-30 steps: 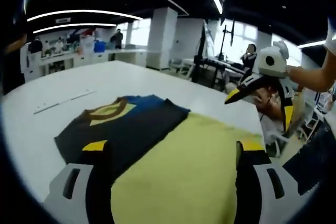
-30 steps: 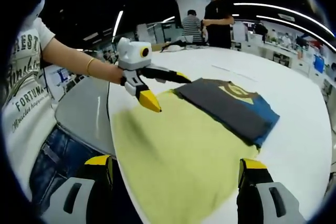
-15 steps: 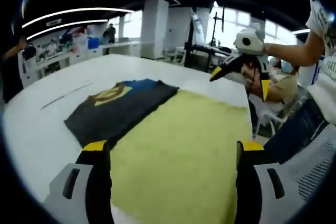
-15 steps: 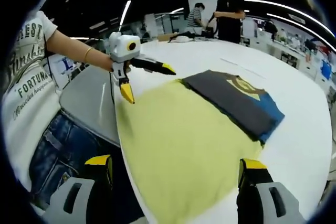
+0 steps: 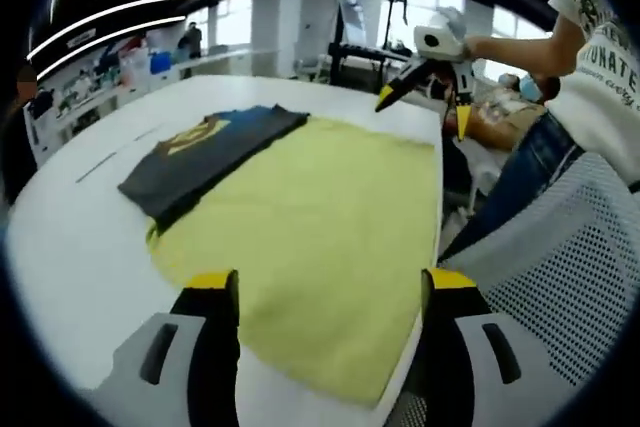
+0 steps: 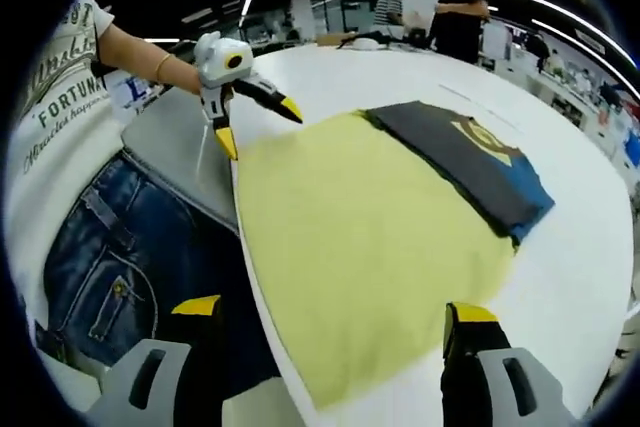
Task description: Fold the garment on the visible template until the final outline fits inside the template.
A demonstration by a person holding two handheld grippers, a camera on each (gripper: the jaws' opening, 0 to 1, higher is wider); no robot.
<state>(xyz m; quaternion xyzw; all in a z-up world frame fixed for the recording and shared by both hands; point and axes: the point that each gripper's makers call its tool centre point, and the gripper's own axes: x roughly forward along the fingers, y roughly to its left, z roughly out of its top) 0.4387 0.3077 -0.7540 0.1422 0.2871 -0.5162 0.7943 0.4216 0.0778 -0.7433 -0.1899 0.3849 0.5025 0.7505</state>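
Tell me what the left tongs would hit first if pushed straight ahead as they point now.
Probably the yellow template: the open left tongs look along it from its near edge, apparently hovering above. The folded garment lies farther, off left.

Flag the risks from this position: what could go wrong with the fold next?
The folded garment overhangs the far edge of the yellow template, so its outline may not count as inside. The template's near edge reaches the table edge; a careless pull could drag it off. Both claws, left and right, are open and empty.
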